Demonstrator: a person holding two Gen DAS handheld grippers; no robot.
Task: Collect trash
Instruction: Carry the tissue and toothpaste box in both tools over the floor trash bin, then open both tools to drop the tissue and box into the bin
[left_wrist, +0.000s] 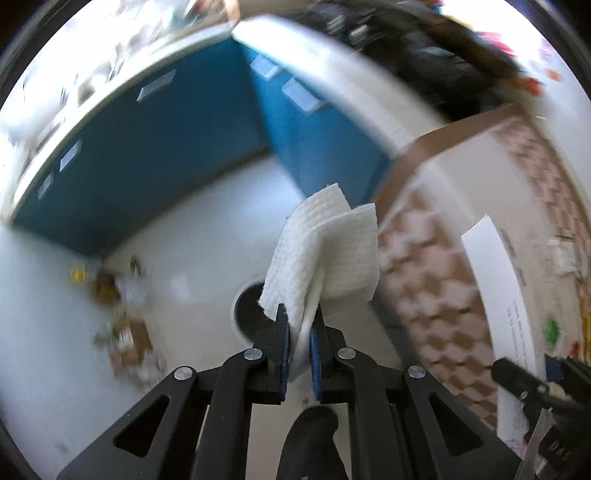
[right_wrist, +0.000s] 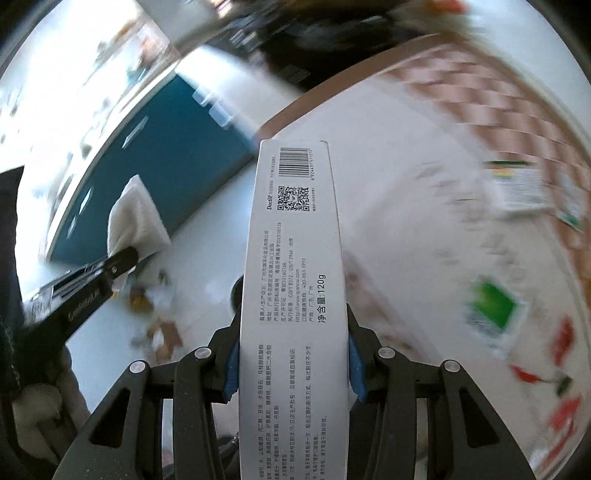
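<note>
My left gripper (left_wrist: 300, 317) is shut on a folded white paper towel (left_wrist: 325, 251) and holds it in the air above the white floor. The towel also shows in the right wrist view (right_wrist: 135, 218), at the left, with the left gripper's black finger under it. My right gripper (right_wrist: 293, 314) is shut on a long white toothpaste box (right_wrist: 295, 258) with a barcode and a QR code; it points away from the camera. The same box shows in the left wrist view (left_wrist: 495, 280) at the right. A round dark opening (left_wrist: 251, 310) lies on the floor just behind the towel.
A table with a brown-and-white checked cloth (left_wrist: 436, 288) stands at the right, with blurred packets on it (right_wrist: 495, 306). Blue cabinet fronts (left_wrist: 140, 170) run along the back. Scattered trash (left_wrist: 122, 321) lies on the floor at the left, also in the right wrist view (right_wrist: 155, 317).
</note>
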